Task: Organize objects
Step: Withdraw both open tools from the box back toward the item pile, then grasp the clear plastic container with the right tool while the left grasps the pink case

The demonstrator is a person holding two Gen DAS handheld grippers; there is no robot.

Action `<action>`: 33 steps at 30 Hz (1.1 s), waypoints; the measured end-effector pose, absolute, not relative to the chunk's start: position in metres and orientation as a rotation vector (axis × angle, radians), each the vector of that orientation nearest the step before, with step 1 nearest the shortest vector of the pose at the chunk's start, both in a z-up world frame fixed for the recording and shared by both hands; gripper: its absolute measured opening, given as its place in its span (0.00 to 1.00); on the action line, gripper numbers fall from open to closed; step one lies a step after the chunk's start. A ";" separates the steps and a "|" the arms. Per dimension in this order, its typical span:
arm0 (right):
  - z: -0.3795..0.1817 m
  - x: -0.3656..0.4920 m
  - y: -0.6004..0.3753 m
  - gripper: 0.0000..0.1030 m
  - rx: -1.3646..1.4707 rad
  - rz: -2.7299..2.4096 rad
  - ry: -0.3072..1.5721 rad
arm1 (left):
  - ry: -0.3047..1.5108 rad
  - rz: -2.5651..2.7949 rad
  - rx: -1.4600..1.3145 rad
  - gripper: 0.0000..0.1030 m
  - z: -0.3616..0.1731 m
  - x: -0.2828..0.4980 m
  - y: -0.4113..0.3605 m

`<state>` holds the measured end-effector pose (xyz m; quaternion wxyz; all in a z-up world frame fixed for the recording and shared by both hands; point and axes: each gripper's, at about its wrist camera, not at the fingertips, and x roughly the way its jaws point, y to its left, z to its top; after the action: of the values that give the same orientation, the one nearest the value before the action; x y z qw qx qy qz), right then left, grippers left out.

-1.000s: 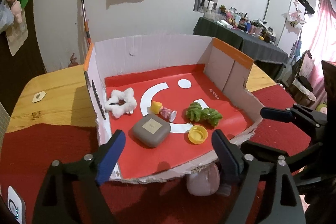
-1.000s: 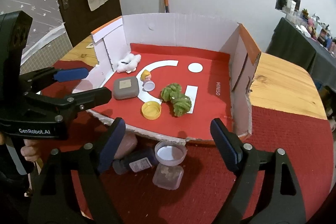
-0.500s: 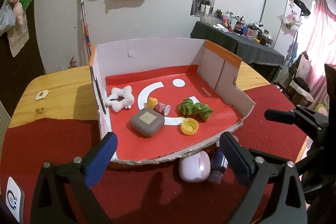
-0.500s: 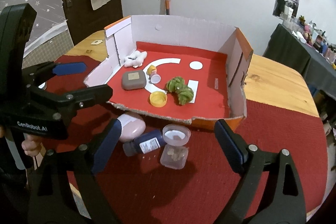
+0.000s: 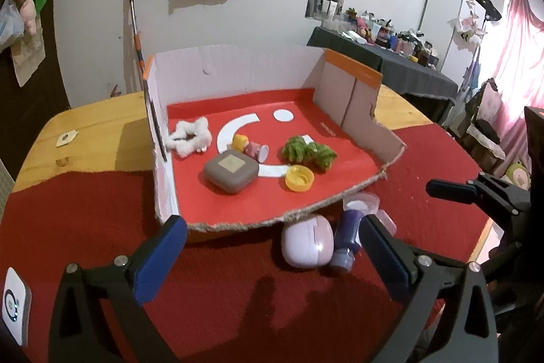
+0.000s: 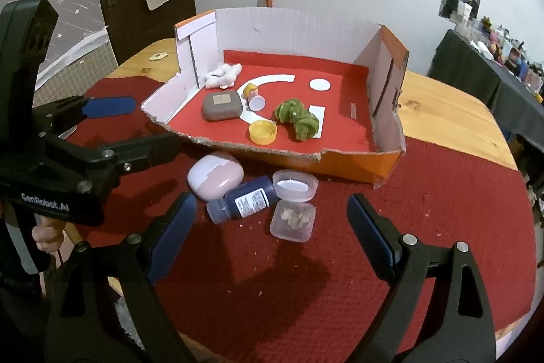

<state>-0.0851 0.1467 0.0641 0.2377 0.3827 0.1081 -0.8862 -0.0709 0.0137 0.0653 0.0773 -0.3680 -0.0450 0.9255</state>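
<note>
Both grippers drew back from the box, left gripper jaws opening.

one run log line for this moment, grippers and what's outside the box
left gripper: opening, empty | right gripper: open, empty | outside box: pink case, blue bottle, clear container

Box at the back, three things before it.
In the box lie a case, a cap and a scrunchie. Before its front edge, on the cloth, an oval case lies left, a bottle in the middle, a small tub right.
</note>
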 end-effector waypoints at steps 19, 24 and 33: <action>0.023 -0.096 0.166 0.49 1.182 -2.453 0.206 | -0.121 2.691 -1.255 0.85 0.030 -0.082 0.026; 0.016 -0.101 0.165 0.46 1.195 -2.446 0.193 | -0.104 2.689 -1.274 0.85 0.025 -0.086 0.029; 0.012 -0.107 0.161 0.46 1.190 -2.448 0.197 | -0.099 2.685 -1.302 0.85 0.018 -0.095 0.034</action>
<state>-0.1070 0.1615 0.0120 0.2051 0.4268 0.0708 -0.8780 -0.0946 0.0340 0.0180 0.0780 -0.4349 -0.0329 0.8965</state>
